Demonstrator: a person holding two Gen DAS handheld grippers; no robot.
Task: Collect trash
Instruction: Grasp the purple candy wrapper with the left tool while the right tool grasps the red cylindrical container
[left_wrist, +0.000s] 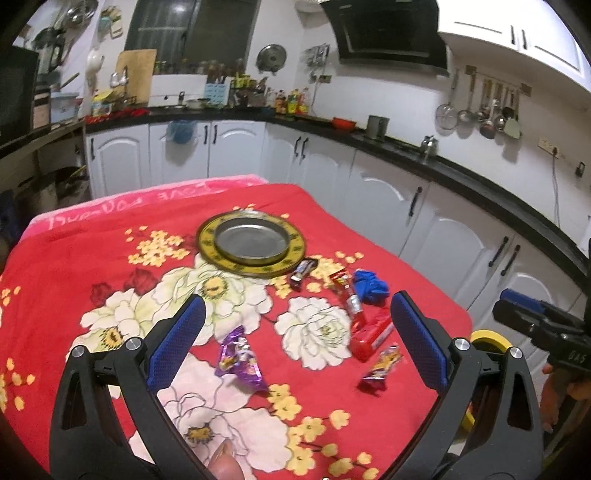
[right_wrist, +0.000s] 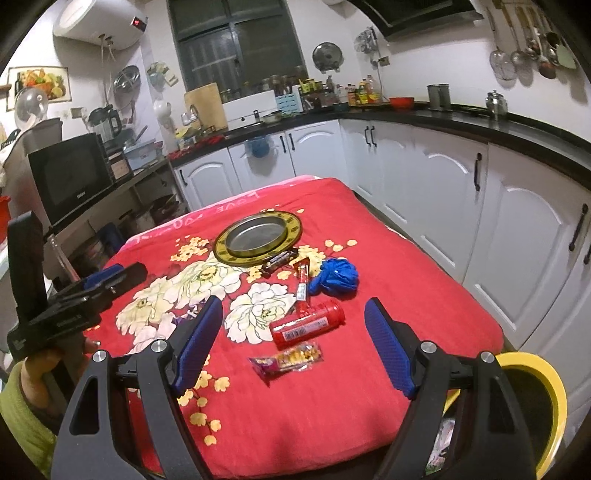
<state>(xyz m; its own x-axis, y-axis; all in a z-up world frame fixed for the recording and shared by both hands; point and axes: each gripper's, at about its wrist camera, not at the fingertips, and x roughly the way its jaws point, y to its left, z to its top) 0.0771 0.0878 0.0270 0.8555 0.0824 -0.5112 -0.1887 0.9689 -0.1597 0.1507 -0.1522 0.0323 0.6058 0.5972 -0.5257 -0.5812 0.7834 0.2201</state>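
Trash lies scattered on the right half of the bench (right_wrist: 332, 406), which wears a red cloth printed with white and yellow flowers. A red tube (right_wrist: 306, 325) with a white label lies on its side near the middle, its long axis running left to right across the right wrist view, cap end toward the right edge. Just nearer the front edge lies a flat yellow and purple wrapper (right_wrist: 286, 360), also lengthwise left to right. A thin red stick pack (right_wrist: 302, 286) points from the tube toward the far edge. Beside it sits a crumpled blue wad (right_wrist: 334, 277), and a dark wrapper (right_wrist: 279, 260) touches the rim of a round metal tray (right_wrist: 258, 238) near the far edge. A purple wrapper (left_wrist: 240, 360) lies apart, toward the left.

White kitchen cabinets under a black counter wrap the room. A yellow bin (right_wrist: 539, 384) stands off the front right corner.

The left gripper (left_wrist: 297, 338) and the right gripper (right_wrist: 293, 341) both hover with fingers spread wide, holding nothing.
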